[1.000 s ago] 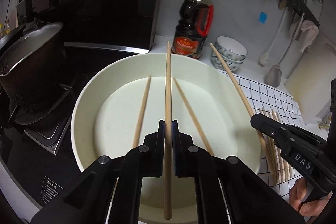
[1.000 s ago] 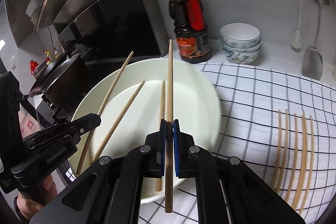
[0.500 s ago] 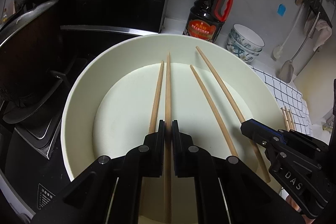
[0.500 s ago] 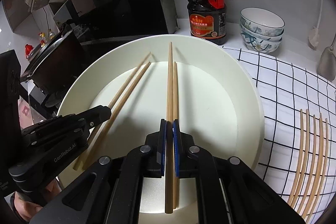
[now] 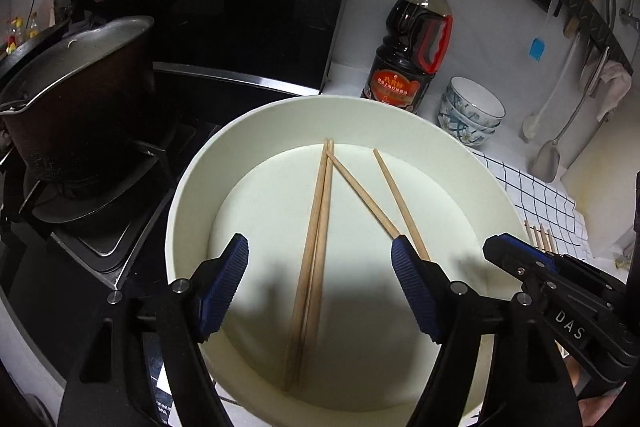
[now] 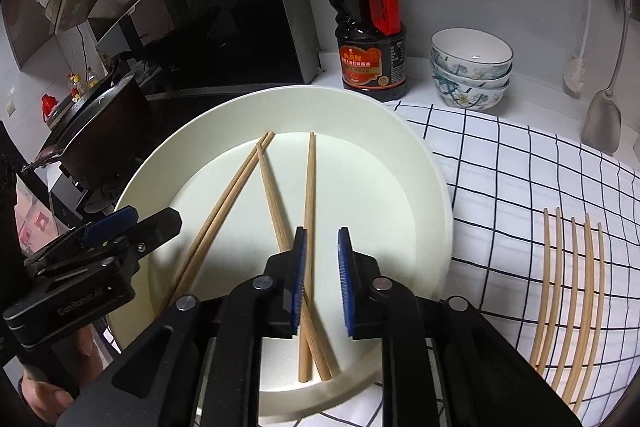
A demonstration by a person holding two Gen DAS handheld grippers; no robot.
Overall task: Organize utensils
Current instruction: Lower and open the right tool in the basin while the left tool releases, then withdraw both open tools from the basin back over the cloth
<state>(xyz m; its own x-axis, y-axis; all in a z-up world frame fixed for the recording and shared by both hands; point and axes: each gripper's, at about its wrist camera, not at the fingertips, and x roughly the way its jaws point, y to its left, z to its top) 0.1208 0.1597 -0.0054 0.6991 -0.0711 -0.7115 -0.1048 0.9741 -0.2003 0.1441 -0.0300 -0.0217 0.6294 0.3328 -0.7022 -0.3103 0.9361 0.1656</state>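
Observation:
Several wooden chopsticks lie in a wide white dish [image 5: 192, 187]. In the left wrist view, a pair of chopsticks [image 5: 316, 247] rests flat below my left gripper [image 5: 320, 251]. Its jaws are opening wide and the pads touch nothing. Two more chopsticks [image 5: 360, 195] lie crossed to the right. In the right wrist view, my right gripper [image 6: 322, 239] hovers over the crossed chopsticks [image 6: 309, 187]. Its jaws are opening a little, and the sticks lie loose beneath them in the dish [image 6: 424, 163]. The left gripper [image 6: 120, 223] shows at the left there. Several chopsticks [image 6: 572, 287] lie on the checked cloth.
A soy sauce bottle [image 5: 412, 59] and stacked patterned bowls [image 5: 472, 111] stand behind the dish. A dark pot [image 5: 76, 99] sits on the stove to the left. The checked cloth [image 6: 520, 167] covers the counter on the right. A spatula [image 5: 548, 159] hangs on the wall.
Each gripper brought its chopstick down into the dish and let it go. The left jaws now stand wide apart, the right jaws slightly apart.

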